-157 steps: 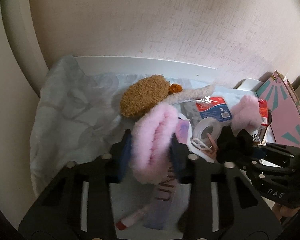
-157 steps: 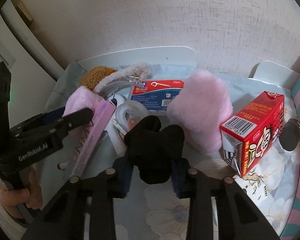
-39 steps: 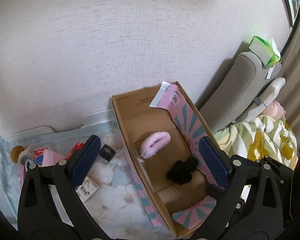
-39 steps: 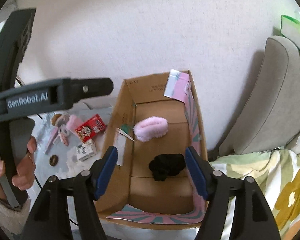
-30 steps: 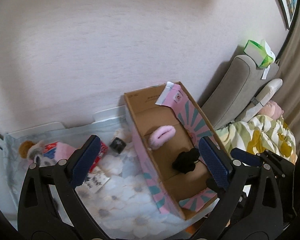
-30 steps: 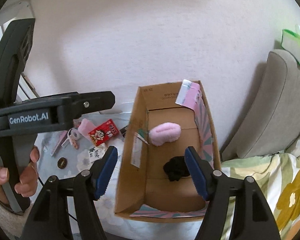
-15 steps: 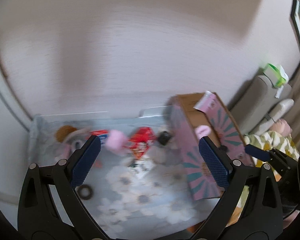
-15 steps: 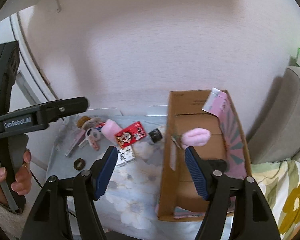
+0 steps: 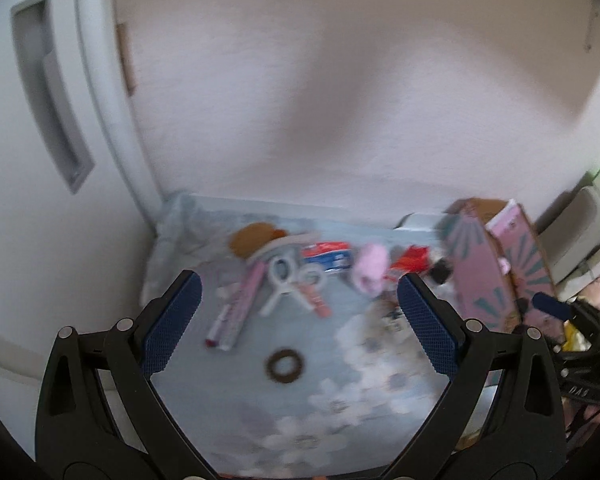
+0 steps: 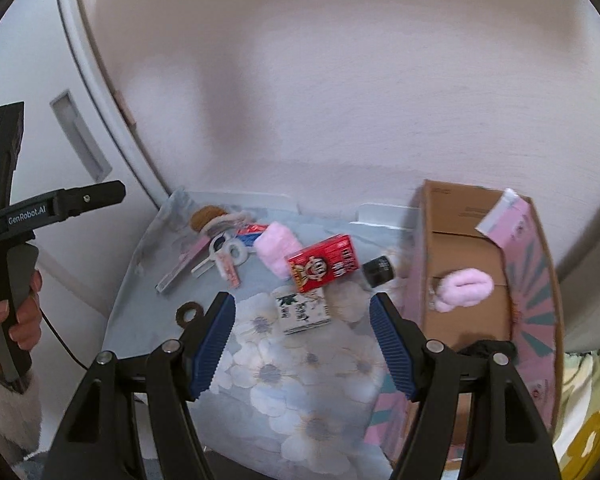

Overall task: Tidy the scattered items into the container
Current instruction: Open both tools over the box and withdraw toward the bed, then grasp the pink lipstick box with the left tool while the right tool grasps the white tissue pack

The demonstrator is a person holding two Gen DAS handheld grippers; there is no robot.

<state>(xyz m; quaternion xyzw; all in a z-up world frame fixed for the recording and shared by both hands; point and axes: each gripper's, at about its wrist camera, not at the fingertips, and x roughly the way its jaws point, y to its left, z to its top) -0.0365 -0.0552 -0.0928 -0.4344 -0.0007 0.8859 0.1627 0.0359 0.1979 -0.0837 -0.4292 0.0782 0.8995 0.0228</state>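
The cardboard box (image 10: 460, 248) is matt brown inside, with pink printed paper outside. In it lies a fluffy pink plush band (image 10: 466, 286). Beside the box, a glossy red carton (image 10: 324, 262) rests on soft floral cloth (image 10: 300, 368). The fingers (image 10: 216, 336) carry ribbed blue rubbery pads.

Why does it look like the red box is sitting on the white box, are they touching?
Touching. In the right wrist view the red box overlaps the white box's top edge, no gap between.
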